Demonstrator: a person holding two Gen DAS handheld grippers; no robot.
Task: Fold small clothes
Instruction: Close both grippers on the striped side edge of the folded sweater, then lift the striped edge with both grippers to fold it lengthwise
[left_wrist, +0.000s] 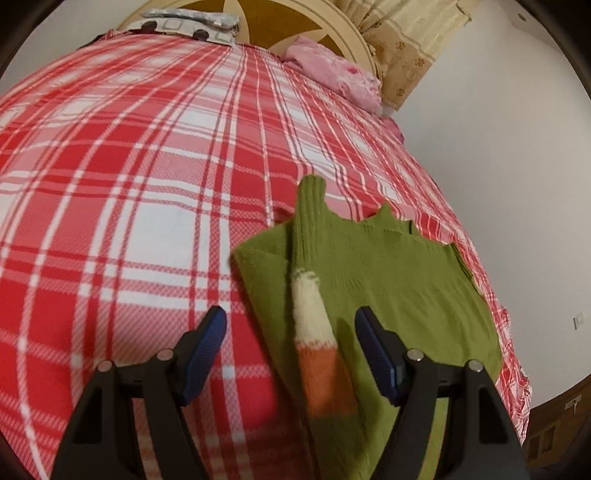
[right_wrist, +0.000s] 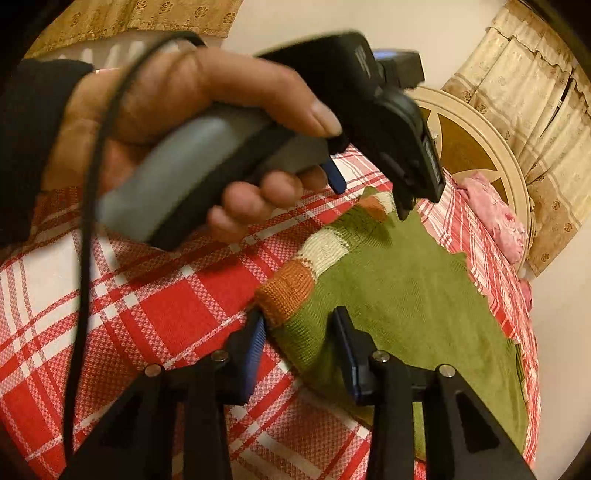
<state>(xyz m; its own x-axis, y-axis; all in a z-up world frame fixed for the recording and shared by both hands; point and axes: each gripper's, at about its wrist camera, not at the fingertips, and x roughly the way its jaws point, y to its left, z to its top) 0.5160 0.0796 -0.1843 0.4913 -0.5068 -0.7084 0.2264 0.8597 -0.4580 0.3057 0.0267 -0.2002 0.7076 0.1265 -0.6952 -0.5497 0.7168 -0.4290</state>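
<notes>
My left gripper (left_wrist: 290, 325) is wide open above the striped sleeve (left_wrist: 314, 332) and holds nothing. My right gripper (right_wrist: 299, 325) is open too, jaws on both sides of the sweater (right_wrist: 406, 295) edge, not closed. The sweater lies flat on the checked bedsheet (left_wrist: 129, 184).

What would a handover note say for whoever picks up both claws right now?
Left claw: open, over the striped sleeve, holding nothing.
Right claw: open, astride the sleeve's orange cuff, not closed.
Green sweater: lies flat on the plaid bed cover near the bed's edge.
Done: the sleeve is folded across the body.
Left: remaining folds; the other sleeve cannot be seen.
</notes>
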